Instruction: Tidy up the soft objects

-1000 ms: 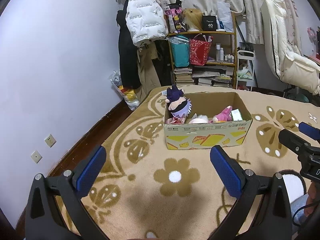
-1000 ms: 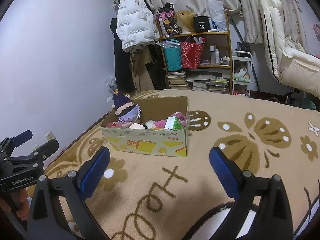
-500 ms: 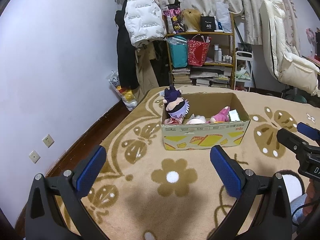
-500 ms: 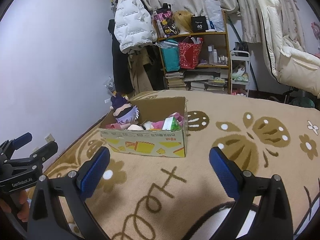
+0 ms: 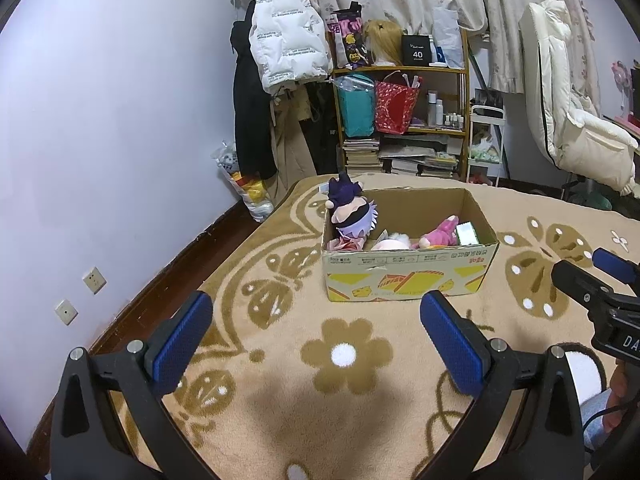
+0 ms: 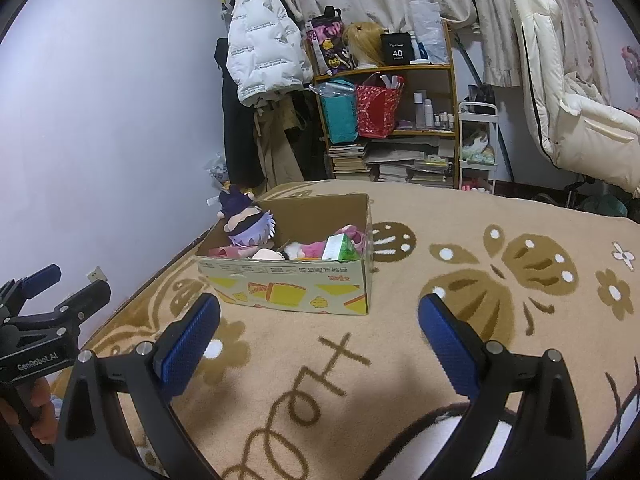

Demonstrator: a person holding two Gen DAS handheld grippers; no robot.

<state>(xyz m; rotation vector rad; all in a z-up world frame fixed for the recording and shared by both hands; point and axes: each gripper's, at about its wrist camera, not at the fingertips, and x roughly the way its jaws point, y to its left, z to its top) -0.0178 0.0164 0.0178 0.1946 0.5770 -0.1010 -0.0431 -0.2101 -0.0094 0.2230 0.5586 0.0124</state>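
A cardboard box (image 5: pixel 408 280) (image 6: pixel 288 286) stands on the patterned carpet ahead of both grippers. It holds a purple-haired plush doll (image 5: pixel 354 216) (image 6: pixel 248 222), a pink plush (image 5: pixel 438 236) (image 6: pixel 316 248), a pale plush (image 5: pixel 390 242) and a green packet (image 6: pixel 340 248). My left gripper (image 5: pixel 316 340) is open and empty, hovering above the carpet short of the box. My right gripper (image 6: pixel 320 340) is open and empty, to the right of the left one and also short of the box. Each gripper shows at the edge of the other's view.
A shelf (image 5: pixel 404 120) with bags, books and bottles stands by the far wall. Coats (image 5: pixel 280 52) hang to its left. A white padded chair (image 5: pixel 572 120) is at the right. The purple wall (image 5: pixel 100 140) and dark floor strip run along the left.
Both grippers have drawn slightly back from the box, which looks a little farther away. Both stay open and empty.
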